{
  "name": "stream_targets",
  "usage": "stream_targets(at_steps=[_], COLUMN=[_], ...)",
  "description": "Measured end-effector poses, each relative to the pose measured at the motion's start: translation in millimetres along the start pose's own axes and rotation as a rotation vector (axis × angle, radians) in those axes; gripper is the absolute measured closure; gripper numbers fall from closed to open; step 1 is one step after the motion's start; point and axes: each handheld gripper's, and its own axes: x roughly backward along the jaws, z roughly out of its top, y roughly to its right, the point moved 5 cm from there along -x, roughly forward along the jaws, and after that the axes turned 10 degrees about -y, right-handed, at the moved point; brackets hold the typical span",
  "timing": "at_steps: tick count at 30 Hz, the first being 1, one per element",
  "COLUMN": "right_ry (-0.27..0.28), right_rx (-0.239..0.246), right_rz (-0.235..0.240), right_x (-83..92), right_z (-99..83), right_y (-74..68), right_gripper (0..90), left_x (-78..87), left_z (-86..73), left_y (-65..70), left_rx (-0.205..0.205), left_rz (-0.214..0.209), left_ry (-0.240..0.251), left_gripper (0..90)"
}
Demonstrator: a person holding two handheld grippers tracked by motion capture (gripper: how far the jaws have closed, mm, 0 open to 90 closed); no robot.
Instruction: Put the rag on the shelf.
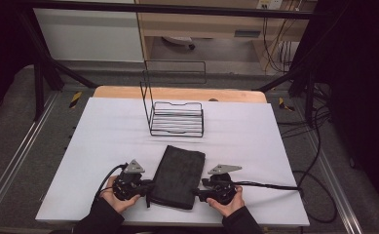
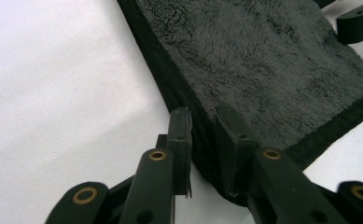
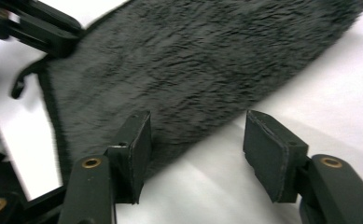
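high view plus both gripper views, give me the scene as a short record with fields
surface: white table top
main item: dark folded towel, lying flat near the person's edge
left gripper: fingers clamped on the towel's hemmed side edge
right gripper: fingers apart, at the towel's opposite edge, one over the pile, nothing pinched
other item: black wire rack, beyond the towel, nothing in it
hands: left hand and right hand, one holding each gripper

- This looks like a lab or test room.
- A black metal frame stands around the white table.
- Cables lie on the grey floor.
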Motion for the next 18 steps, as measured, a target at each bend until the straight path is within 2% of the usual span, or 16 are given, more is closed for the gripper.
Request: stream_targets(at_steps=[2, 4, 5, 6, 7, 9, 10, 11, 12, 13, 16, 18], right_ry=[-0.01, -0.016, -0.008, -0.008, -0.01, -0.02, -0.02, -0.037, -0.037, -0.054, -0.069, -0.075], right_rx=[-0.014, -0.016, 0.015, 0.015, 0.002, -0.008, -0.008, -0.018, -0.018, -0.028, -0.036, -0.042], right_rz=[0.037, 0.038, -0.009, -0.009, -0.002, 0.01, 0.01, 0.029, 0.029, 0.049, 0.072, 0.084], right_x=[-3.3, -6.2, -7.8, -7.8, -9.4, -9.4, -9.4, -6.9, -6.9, -4.9, -2.4, 1.7], right_z=[-2.3, -4.5, -5.0, -5.0, -5.5, -5.8, -5.8, -3.6, -3.6, -0.8, 2.3, 4.2], right_y=[-5.1, -7.6, -12.5, -12.5, -16.5, -17.0, -17.0, -15.9, -15.9, -14.3, -11.5, -8.6], right_gripper=[44.4, 44.6, 48.7, 48.7, 57.5, 66.1, 66.1, 75.1, 75.1, 79.4, 81.1, 82.0], left_x=[-1.1, -1.3, -1.5, -1.6, -1.5, -1.2, -1.4, -1.1, -0.8, -0.4, 0.8, 1.4], left_z=[-0.5, -0.4, -0.3, -0.2, -0.1, 0.1, 0.2, 0.1, 0.0, 0.1, 0.3, 0.7], left_y=[-0.2, -0.2, 0.1, 0.3, 0.2, 0.0, 0.1, 0.0, -0.2, 0.1, 2.9, 7.2], left_rx=[0.0, 0.0, 0.0, -0.001, -0.001, 0.005, 0.012, 0.018, 0.019, 0.026, 0.038, 0.042], left_rz=[-0.002, -0.001, 0.002, 0.003, 0.004, 0.001, -0.003, -0.006, -0.008, -0.01, -0.015, -0.036], left_ry=[-0.001, -0.002, -0.002, -0.002, -0.004, -0.006, 0.0, 0.002, 0.001, 0.005, 0.016, 0.026], left_gripper=[78.2, 78.9, 80.1, 80.5, 81.0, 81.6, 81.6, 82.1, 82.3, 82.6, 82.9, 83.1])
